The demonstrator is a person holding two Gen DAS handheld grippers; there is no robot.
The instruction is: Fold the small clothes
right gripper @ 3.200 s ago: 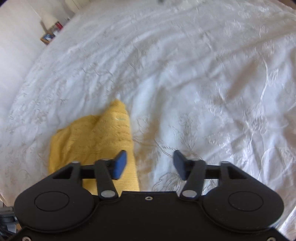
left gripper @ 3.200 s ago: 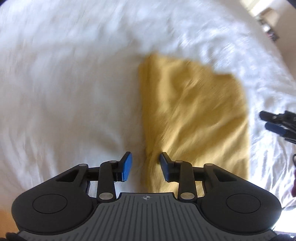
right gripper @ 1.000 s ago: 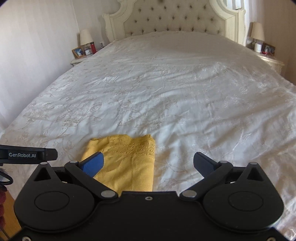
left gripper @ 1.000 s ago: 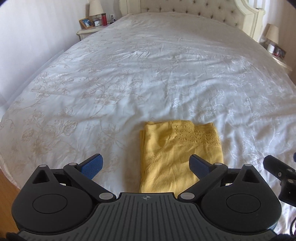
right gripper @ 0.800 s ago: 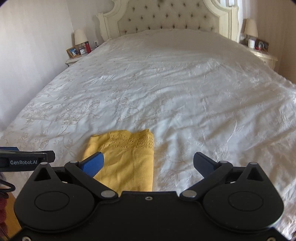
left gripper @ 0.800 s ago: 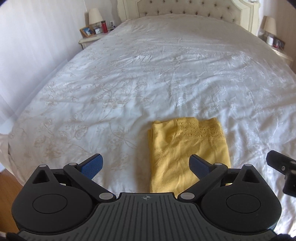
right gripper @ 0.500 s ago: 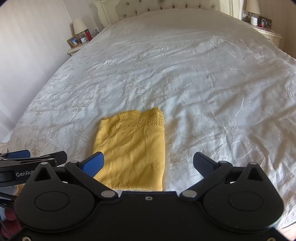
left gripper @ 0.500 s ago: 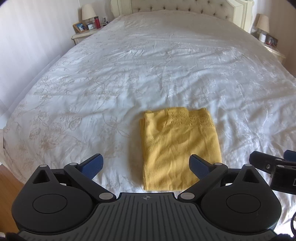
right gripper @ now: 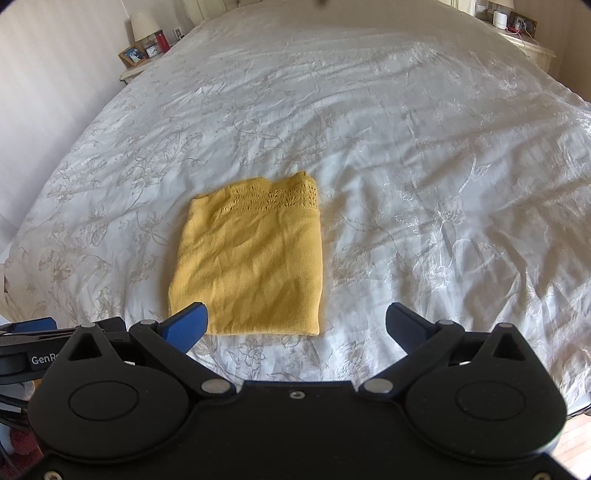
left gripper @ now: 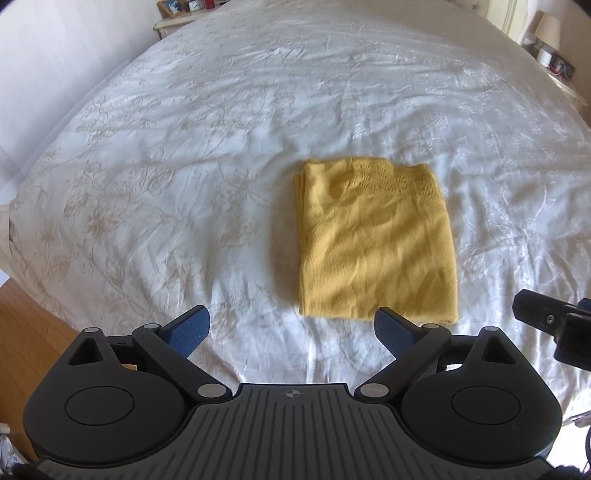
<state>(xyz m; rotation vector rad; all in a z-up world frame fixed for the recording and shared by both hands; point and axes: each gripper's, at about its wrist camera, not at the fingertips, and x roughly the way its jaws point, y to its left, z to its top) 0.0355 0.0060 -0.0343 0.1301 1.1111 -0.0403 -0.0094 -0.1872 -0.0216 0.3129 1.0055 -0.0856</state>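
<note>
Holding both claws above the near edge of the bed, I note the mustard-yellow knitted garment (left gripper: 375,243) lying folded into a compact rectangle on the white embroidered bedspread (left gripper: 207,140). Its openwork lace band runs along the far edge; the near edge is a plain straight fold. The cloth lies flat, faintly creased, with layered edges showing down its left side.

My left claw (left gripper: 291,328) is released, blue-padded fingers (left gripper: 192,325) spread wide, nothing between them. Its right finger sits just in front of the garment's near edge in the left wrist view; whether it touches the cloth I cannot tell. The garment lies ahead and to the right of this claw's centre.

My right claw (right gripper: 295,325) is likewise released and empty, fingers wide apart. In the right wrist view the garment (right gripper: 251,258) lies ahead and to the left, its near-left corner partly covered by the left blue finger pad (right gripper: 188,325). The right finger hangs over bare bedspread (right gripper: 424,155).

Each claw appears at the edge of the other's view, so they flank the garment, left and right.

Far side of the room: a wooden bedside cabinet (right gripper: 135,72) with a cream-shaded lamp (right gripper: 142,24), a framed photo (right gripper: 132,54) and a red container (right gripper: 161,40). Wood flooring (left gripper: 33,328) shows at the left bed edge.
</note>
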